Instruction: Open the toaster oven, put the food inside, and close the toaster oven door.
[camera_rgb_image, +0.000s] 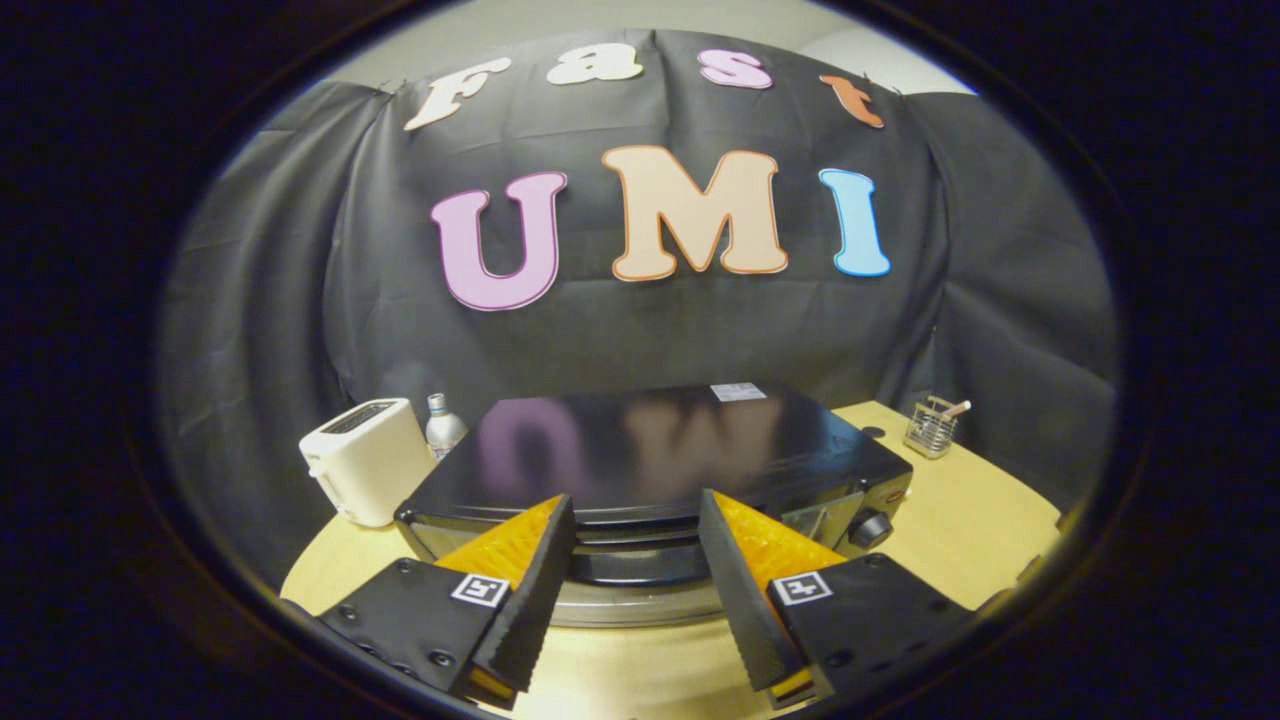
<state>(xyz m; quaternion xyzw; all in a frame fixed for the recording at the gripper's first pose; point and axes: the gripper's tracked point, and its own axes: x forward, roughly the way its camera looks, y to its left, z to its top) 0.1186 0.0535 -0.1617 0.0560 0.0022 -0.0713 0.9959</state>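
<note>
A black toaster oven (640, 440) sits on the wooden table (960, 530), just ahead of me and seen from slightly above its glossy top. Its door faces me, and the dark handle bar (632, 565) runs across the top of the door above a chrome strip. My gripper (635, 505) is open, and its two fingertips reach the oven's front top edge. The handle lies in the gap between the fingers, with neither finger visibly pressing on it. A control knob (870, 527) shows on the oven's front, to the right of the right finger.
A white slot toaster (365, 460) stands left of the oven, with a small bottle (443, 425) behind it. A wire holder (930, 428) with a utensil in it stands at the table's back right. The black cloth wall hangs close behind.
</note>
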